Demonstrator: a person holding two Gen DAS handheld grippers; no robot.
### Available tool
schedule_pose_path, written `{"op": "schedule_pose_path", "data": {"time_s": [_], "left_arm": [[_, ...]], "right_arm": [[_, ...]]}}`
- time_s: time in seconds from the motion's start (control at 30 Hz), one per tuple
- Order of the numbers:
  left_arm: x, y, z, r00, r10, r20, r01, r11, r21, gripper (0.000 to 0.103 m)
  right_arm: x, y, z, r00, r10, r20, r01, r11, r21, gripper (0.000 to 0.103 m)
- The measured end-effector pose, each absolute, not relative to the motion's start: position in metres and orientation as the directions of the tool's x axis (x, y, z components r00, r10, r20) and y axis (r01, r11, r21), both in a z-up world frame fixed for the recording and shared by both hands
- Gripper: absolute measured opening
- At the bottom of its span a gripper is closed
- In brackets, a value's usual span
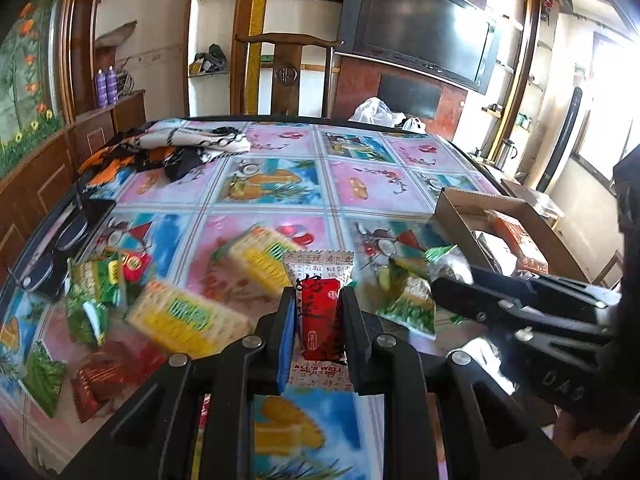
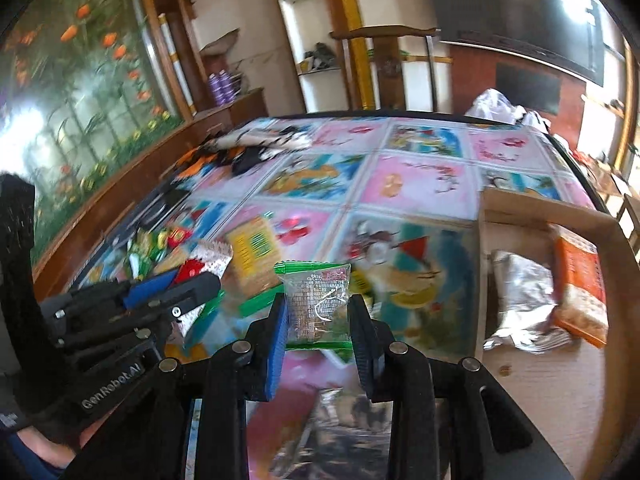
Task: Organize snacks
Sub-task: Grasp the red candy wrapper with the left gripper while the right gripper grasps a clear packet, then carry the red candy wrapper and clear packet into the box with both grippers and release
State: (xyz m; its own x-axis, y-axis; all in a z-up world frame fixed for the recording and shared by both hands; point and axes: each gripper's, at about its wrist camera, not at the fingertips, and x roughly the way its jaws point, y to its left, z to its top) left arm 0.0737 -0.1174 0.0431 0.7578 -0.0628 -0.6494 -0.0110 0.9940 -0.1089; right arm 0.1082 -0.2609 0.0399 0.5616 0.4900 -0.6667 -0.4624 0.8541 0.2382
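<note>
My left gripper [image 1: 318,300] is shut on a red and white snack packet [image 1: 320,320], held above the patterned table [image 1: 280,184]. My right gripper [image 2: 318,312] is shut on a clear packet with green edges [image 2: 316,304], held above the table to the left of the cardboard box [image 2: 540,208]. The box holds an orange packet [image 2: 580,280] and a silver bag [image 2: 520,304]. The right gripper also shows in the left wrist view [image 1: 444,286], and the left gripper shows in the right wrist view [image 2: 200,280]. Yellow packets [image 1: 188,316] and green packets [image 1: 96,276] lie scattered on the table's near left.
A heap of cloth [image 1: 160,148] lies at the far left of the table. A dark flat case [image 1: 52,248] lies at the left edge. White plastic bags [image 1: 376,112] sit at the far edge. A wooden chair [image 1: 286,68] stands behind the table.
</note>
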Motion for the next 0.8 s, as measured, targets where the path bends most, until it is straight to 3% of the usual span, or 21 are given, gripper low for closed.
{"op": "schedule_pose_path", "data": {"time_s": [0.8], "left_arm": [[0.062, -0.142, 0.041, 0.811, 0.094, -0.578, -0.037, 0.993, 0.109, 0.021]], "right_arm": [[0.126, -0.316, 0.049, 0.611, 0.478, -0.631, -0.355, 0.878, 0.320, 0.032]]}}
